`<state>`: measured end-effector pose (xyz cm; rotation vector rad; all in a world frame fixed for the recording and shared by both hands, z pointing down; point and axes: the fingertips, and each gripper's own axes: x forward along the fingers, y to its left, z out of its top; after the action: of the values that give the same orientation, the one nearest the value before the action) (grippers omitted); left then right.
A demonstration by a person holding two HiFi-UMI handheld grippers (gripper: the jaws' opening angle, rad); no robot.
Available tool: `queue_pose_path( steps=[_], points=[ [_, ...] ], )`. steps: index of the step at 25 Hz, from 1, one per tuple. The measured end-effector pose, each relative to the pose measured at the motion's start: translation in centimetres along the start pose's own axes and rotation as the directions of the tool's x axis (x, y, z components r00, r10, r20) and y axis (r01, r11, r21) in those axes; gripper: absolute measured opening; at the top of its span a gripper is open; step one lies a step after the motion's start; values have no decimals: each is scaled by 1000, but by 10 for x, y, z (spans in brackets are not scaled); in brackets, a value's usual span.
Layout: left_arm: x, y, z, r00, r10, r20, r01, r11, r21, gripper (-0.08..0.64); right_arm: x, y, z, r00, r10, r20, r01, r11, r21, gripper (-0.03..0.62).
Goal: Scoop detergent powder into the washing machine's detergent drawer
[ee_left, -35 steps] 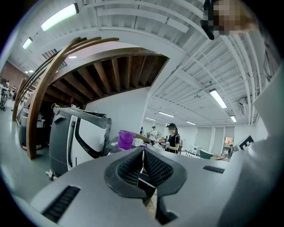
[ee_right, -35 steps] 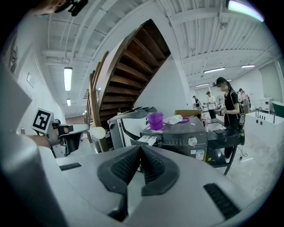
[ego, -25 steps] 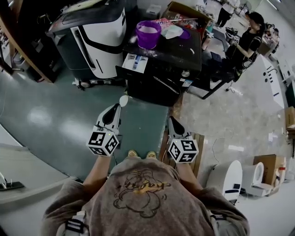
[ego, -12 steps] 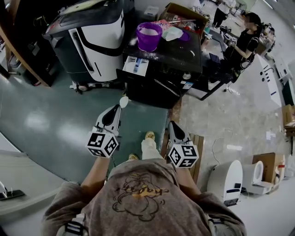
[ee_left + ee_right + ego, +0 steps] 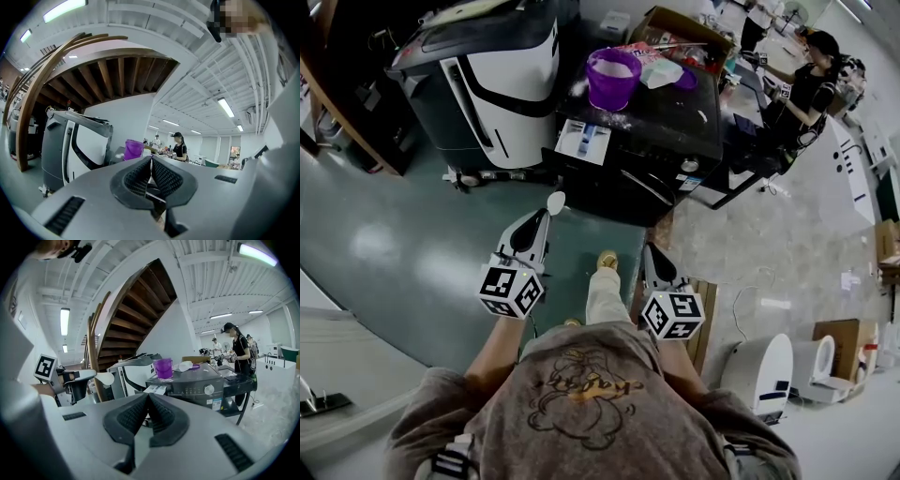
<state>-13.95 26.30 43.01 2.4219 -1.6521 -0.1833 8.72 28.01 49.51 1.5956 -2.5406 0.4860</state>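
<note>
A black washing machine (image 5: pixel 670 131) stands ahead, its white detergent drawer (image 5: pixel 584 141) pulled out at the front left. On its top sits a purple bucket (image 5: pixel 613 78) with white powder inside. My left gripper (image 5: pixel 542 217) is shut on the handle of a white scoop (image 5: pixel 555 201), whose bowl sticks out past the tips. The scoop (image 5: pixel 104 378) also shows in the right gripper view. My right gripper (image 5: pixel 649 251) is shut with nothing in it. Both grippers hang at waist height, well short of the machine. The purple bucket (image 5: pixel 163 367) and drawer (image 5: pixel 155 389) appear far off in the right gripper view.
A large white-and-black machine (image 5: pixel 497 75) stands left of the washer. A cardboard box (image 5: pixel 675 23) sits behind it. A person (image 5: pixel 811 70) works at a table at the back right. A wooden pallet (image 5: pixel 703 319) and white appliances (image 5: pixel 764 370) lie to my right.
The person holding the grippers has stepped forward, one foot now ahead, so the washer sits slightly nearer. Both grippers keep their pose and stay shut.
</note>
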Motion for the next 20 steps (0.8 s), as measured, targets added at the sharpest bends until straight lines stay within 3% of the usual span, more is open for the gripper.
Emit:
queue_pose_path(
  steps=[11, 20],
  points=[
    [75, 32, 5, 1000, 6, -17, -6, 1000, 4, 23, 86, -25, 25, 999, 33, -6, -33, 999, 6, 2],
    [160, 65, 39, 998, 59, 14, -58, 998, -8, 23, 171, -62, 76, 997, 76, -12, -76, 997, -7, 2]
  ],
)
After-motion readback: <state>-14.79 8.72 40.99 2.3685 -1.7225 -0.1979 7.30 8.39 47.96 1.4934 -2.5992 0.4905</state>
